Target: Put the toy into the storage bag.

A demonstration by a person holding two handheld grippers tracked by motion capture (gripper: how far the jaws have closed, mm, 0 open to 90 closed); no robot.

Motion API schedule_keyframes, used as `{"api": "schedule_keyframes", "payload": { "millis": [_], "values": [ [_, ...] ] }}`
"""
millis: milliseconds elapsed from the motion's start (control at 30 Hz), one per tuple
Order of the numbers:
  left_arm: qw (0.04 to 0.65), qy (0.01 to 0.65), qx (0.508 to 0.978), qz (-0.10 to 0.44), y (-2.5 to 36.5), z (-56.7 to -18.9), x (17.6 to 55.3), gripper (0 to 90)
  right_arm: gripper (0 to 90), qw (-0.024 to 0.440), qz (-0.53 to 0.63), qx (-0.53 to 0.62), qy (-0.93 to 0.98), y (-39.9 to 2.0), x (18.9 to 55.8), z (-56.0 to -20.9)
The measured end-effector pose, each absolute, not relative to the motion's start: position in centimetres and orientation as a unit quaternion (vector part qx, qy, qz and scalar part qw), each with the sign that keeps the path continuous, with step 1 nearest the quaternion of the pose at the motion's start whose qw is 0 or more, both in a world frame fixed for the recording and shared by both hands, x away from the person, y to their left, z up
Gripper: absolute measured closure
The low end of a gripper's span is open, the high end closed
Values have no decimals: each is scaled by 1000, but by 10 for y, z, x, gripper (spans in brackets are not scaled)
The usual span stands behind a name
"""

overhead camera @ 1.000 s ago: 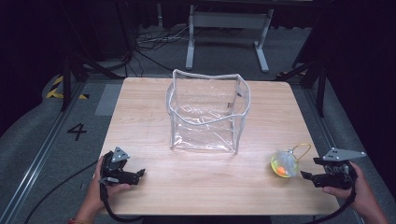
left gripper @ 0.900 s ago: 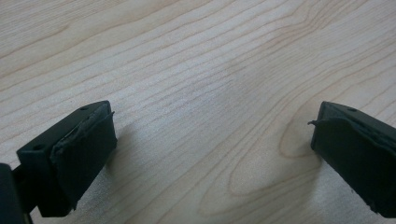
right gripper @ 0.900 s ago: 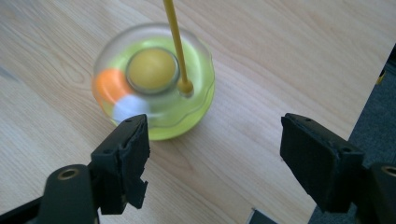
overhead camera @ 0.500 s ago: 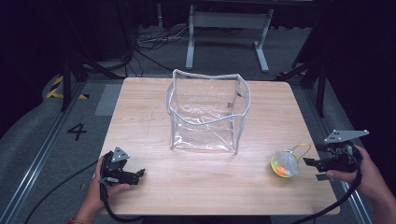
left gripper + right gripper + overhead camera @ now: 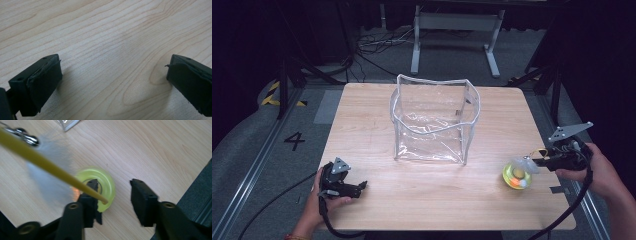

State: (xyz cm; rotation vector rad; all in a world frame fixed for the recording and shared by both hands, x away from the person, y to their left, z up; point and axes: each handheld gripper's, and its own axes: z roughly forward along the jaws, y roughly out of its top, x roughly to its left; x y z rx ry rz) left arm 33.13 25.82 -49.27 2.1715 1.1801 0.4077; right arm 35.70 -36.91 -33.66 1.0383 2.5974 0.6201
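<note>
Counter [image 5: 362, 125] of pale wood fills mid-frame — clear bag [image 5: 434, 120] upright at centre; both grippers' fingers spread wide, holding nothing.

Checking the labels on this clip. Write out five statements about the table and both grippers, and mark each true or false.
1. The clear bag stands upright and open on the table. True.
2. The left gripper holds the bag. False: its jaws are open over bare wood.
3. The yellow-green toy lies inside the bag. False: it sits on the table near the right gripper.
4. The right gripper's jaws are apart. True.
5. A "4" marks the floor. True.
</note>
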Motion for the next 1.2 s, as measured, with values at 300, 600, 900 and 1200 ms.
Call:
{"api": "schedule_keyframes", "payload": {
  "millis": [300, 600, 900, 1200],
  "values": [
    [313, 446, 823, 159, 258, -493, 332, 3, 867, 123, 204, 343, 909, -362, 356, -328],
    [313, 446, 823, 159, 258, -493, 332, 3, 878, 117, 180, 327, 921, -354, 357, -323],
    [314, 446, 823, 159, 258, -493, 331, 3, 877, 130, 170, 317, 924, -344, 359, -306],
    [314, 446, 823, 159, 258, -493, 331, 4, 878, 139, 180, 310, 923, -340, 368, -287]
  ]
}}
